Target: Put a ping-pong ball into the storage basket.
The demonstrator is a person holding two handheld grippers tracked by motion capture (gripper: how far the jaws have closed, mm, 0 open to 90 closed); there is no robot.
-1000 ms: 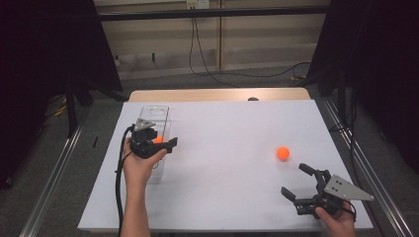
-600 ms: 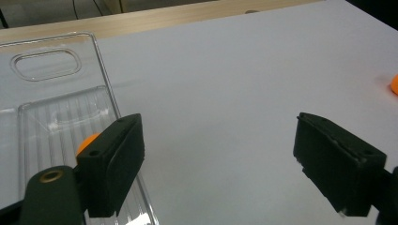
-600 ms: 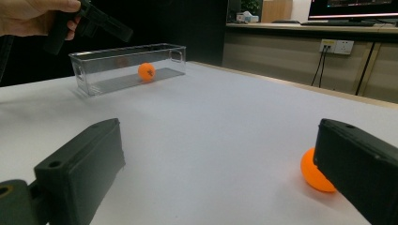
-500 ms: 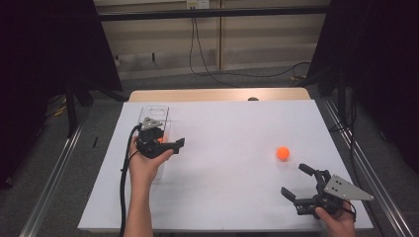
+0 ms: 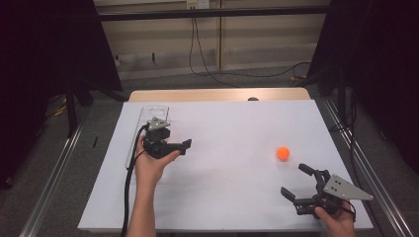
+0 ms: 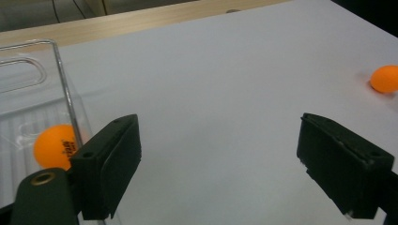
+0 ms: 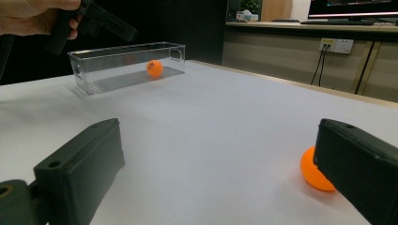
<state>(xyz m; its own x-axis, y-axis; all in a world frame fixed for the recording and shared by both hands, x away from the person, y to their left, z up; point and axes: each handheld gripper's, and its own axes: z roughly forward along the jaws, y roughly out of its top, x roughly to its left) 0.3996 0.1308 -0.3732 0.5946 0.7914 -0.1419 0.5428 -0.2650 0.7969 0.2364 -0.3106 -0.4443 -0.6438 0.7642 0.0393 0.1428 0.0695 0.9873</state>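
White paper covers the table (image 5: 222, 148), with a wooden edge showing at the far side and cables trailing down the wall behind. On the left stands a clear plastic rectangular bin (image 5: 148, 112), and an orange ping-pong ball with printed lettering (image 6: 55, 146) lies inside it. The left gripper (image 5: 173, 145) is held in the person's left hand (image 5: 150, 165) just beside the bin's right wall, jaws spread wide with nothing between them; the ball in the bin sits just behind its left jaw. A second plain orange ball (image 5: 282, 153) rests on the open paper to the right. The right gripper (image 5: 302, 182) sits at the near right, jaws wide apart and empty, that ball lying just beyond its right jaw.
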